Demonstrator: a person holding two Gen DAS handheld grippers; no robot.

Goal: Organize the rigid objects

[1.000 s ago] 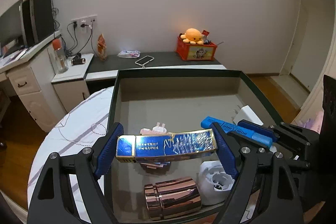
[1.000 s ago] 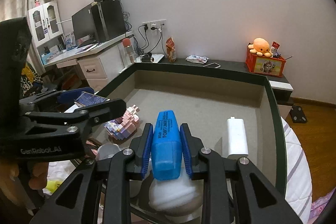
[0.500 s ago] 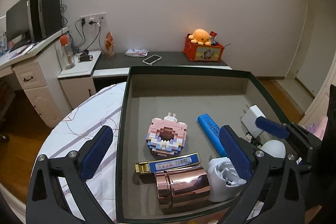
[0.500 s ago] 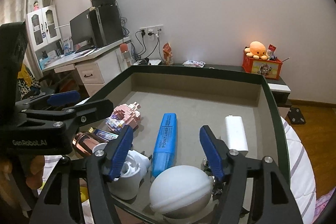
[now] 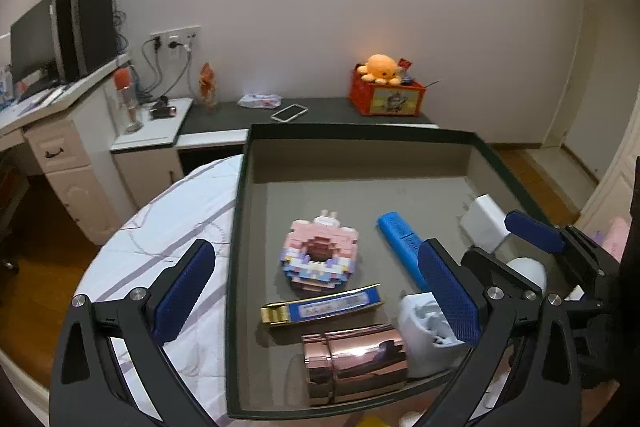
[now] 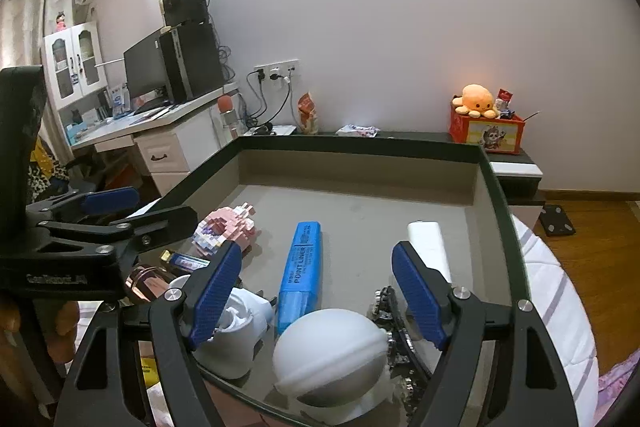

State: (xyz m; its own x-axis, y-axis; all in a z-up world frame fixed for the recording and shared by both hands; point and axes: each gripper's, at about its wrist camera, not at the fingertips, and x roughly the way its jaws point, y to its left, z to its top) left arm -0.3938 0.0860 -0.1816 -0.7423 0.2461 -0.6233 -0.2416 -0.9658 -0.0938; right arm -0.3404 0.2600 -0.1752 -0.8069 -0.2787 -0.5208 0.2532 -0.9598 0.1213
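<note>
1. Left wrist view: we see the left gripper spread wide and holding nothing, hanging over the near part of the dark-rimmed tray.
2. Within the tray, the pink brick donut lies near the centre; the blue-and-gold box lies just beside it at 6 o'clock, and the rose-gold cylinder lies on its side at 6 o'clock of that box.
3. The blue marker lies flat at 3 o'clock of the donut, with the white charger farther toward 3 o'clock, by the tray wall.
4. Right wrist view: we see the right gripper also wide and empty, with the white dome low between its fingers.
5. The marker points toward 12 o'clock; a white cup-like piece sits at 9 o'clock of the dome.
</note>
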